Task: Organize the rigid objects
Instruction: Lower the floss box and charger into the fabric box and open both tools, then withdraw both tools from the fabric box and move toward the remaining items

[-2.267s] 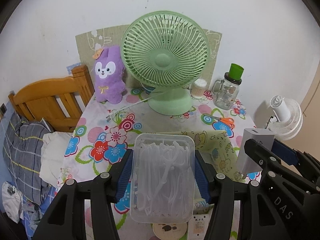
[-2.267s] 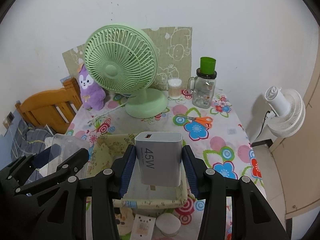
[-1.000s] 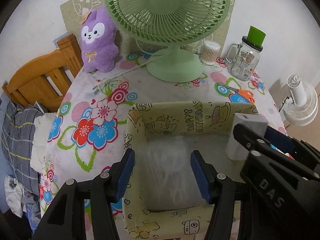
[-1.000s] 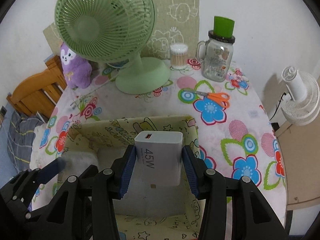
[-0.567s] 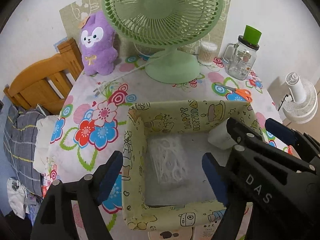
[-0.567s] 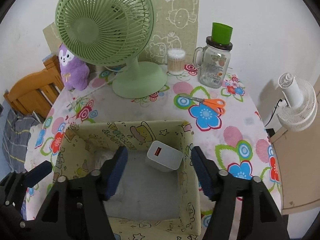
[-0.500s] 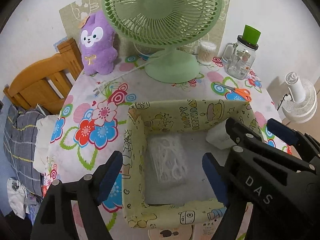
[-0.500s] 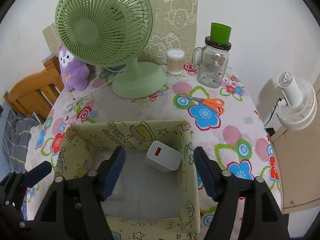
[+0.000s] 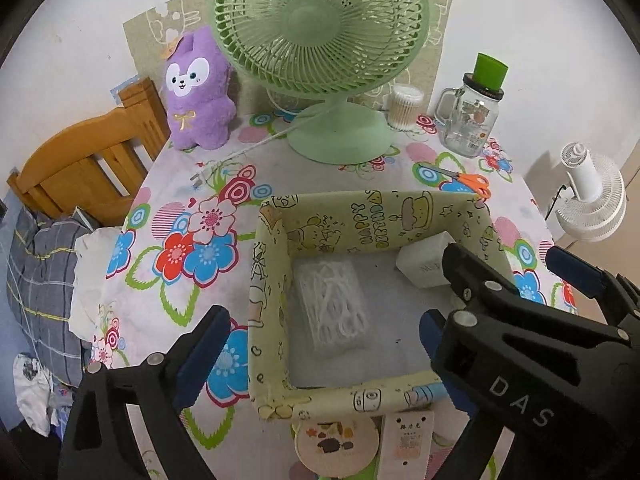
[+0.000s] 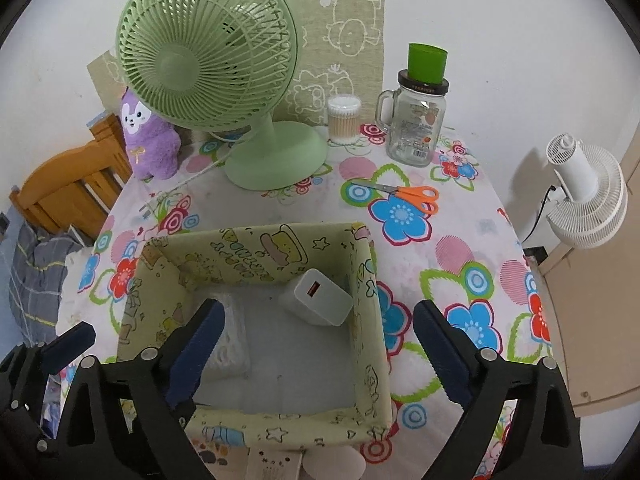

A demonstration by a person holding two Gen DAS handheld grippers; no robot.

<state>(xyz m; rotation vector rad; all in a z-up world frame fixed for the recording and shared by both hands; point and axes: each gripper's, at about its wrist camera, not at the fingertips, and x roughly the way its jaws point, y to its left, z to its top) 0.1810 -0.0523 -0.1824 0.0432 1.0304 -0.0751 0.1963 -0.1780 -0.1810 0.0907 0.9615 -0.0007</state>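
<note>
The clear plastic box of floss picks [image 9: 331,307] lay flat in the left half of the pale green cartoon-print fabric bin [image 9: 372,398], long axis running away from the left gripper [image 9: 320,354]. The white 45W charger block [image 10: 317,298] sat tipped in the far right corner, nearer the right gripper [image 10: 316,354]. Both sets of jaws were spreading open, pressing on nothing, above the bin.

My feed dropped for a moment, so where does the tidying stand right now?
Done: the clear floss-pick box and the white charger both lie inside the yellow storage box. In hand: nothing; the left gripper and right gripper hang over the box, jaws opening, with nothing between them. Left: the orange scissors lie loose on the tablecloth, and a round tin and a small card sit in front of the box.
</note>
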